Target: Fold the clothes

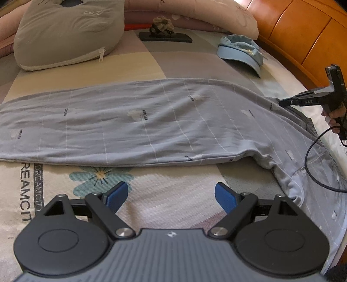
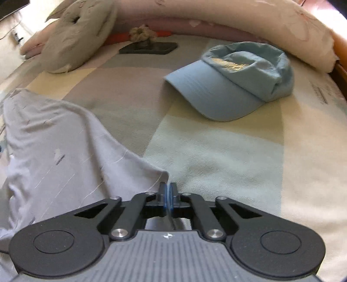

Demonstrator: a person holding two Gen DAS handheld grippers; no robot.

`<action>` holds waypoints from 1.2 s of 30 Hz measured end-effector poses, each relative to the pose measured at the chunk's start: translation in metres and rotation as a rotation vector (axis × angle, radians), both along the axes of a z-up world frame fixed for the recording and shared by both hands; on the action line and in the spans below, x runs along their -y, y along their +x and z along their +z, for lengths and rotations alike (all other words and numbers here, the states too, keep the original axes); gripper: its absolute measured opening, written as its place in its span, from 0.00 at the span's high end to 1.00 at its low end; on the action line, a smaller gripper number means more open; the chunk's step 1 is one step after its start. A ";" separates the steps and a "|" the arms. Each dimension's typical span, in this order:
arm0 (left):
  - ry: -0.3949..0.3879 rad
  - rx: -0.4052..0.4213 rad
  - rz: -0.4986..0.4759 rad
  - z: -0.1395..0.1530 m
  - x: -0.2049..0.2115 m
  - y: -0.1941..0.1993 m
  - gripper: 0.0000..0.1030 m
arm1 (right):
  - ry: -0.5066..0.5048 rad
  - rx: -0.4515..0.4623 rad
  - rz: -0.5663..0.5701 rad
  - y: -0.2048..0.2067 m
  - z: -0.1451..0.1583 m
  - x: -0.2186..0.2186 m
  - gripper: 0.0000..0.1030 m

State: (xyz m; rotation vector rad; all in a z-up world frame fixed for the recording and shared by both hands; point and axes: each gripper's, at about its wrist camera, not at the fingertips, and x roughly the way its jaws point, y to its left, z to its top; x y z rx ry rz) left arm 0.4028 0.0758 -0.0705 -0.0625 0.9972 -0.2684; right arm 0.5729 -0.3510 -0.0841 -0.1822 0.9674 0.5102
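Observation:
A long grey garment (image 1: 151,121) with thin white lines lies spread across the patterned bed cover (image 1: 173,208). My left gripper (image 1: 171,191) hangs open over bare cover just in front of the garment's near edge, with nothing between its blue pads (image 1: 225,199). In the left wrist view my right gripper (image 1: 282,102) sits at the garment's right end, held by a hand (image 1: 335,117). In the right wrist view my right gripper (image 2: 168,188) is shut, and a corner of the garment (image 2: 54,147) is drawn up into its pads.
A light blue cap (image 1: 238,52) (image 2: 227,86) lies beyond the garment on the right. A grey pillow (image 1: 65,32), a flat black object (image 1: 164,36) and a long bolster (image 1: 216,17) sit at the back. A wooden headboard (image 1: 303,32) runs along the right. A black cable (image 1: 310,169) loops over the garment's right end.

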 end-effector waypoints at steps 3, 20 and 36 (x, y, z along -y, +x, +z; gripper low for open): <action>0.002 0.004 0.006 0.001 -0.002 -0.001 0.15 | 0.031 0.008 -0.082 0.007 0.000 0.010 0.97; 0.015 0.116 0.065 0.014 -0.057 0.041 0.15 | 0.238 0.018 0.050 -0.012 0.049 -0.082 0.61; -0.071 0.077 0.237 -0.006 -0.107 0.006 0.16 | 0.318 -0.240 0.545 0.099 0.019 -0.308 0.58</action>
